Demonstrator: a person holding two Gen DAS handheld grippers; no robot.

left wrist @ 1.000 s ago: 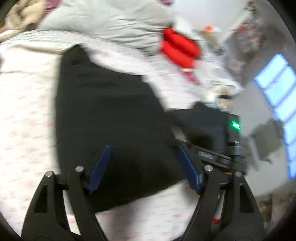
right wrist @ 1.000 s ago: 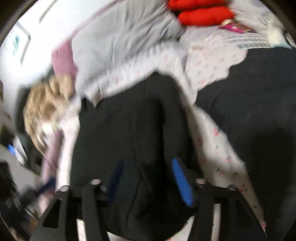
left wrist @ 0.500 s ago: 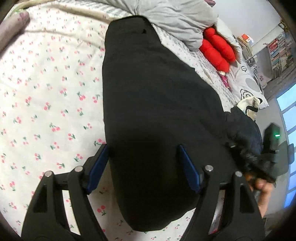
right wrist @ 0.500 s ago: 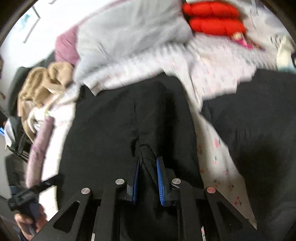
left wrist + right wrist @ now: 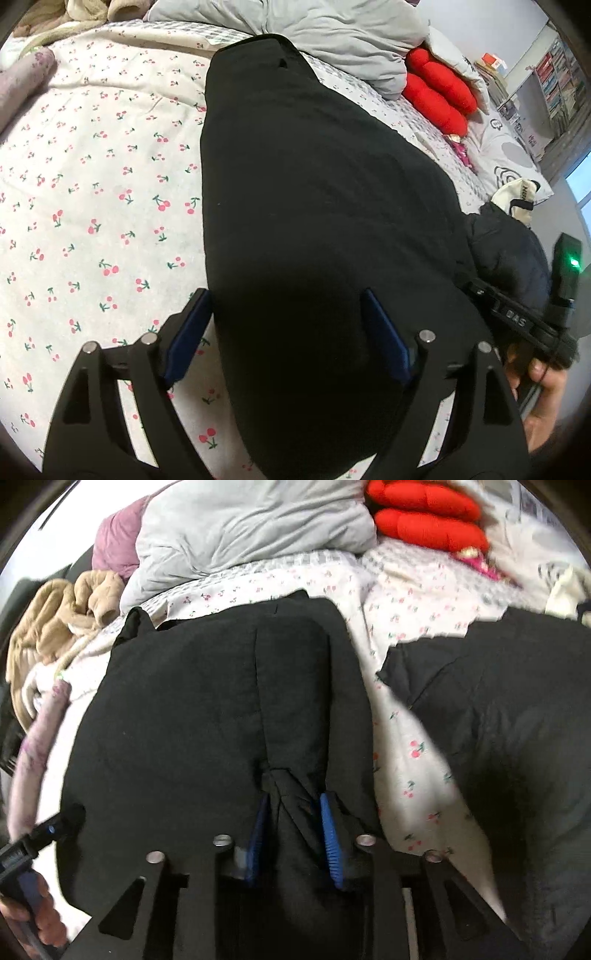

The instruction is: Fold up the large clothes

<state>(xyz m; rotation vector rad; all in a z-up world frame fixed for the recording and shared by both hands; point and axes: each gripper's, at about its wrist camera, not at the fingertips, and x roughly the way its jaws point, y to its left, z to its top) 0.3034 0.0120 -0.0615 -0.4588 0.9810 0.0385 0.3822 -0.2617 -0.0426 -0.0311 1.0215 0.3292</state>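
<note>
A large black garment point(image 5: 317, 206) lies lengthwise on the cherry-print bed sheet point(image 5: 103, 206). My left gripper point(image 5: 286, 306) is open, its blue pads either side of the garment's near end, just above the cloth. In the right wrist view the same black garment point(image 5: 207, 709) fills the middle. My right gripper point(image 5: 293, 812) is shut on a bunched fold of the black garment at its near edge. The right gripper also shows at the right edge of the left wrist view point(image 5: 517, 321), held in a hand.
A grey duvet point(image 5: 332, 33) and red cushions point(image 5: 439, 96) lie at the head of the bed. A second dark quilted garment point(image 5: 509, 716) lies to the right. A beige blanket point(image 5: 62, 616) and a pink roll point(image 5: 37, 746) lie at the left.
My right gripper closed on a fold of the black garment. My left gripper moved over the garment's near end and stays open. Both views have steadied.
</note>
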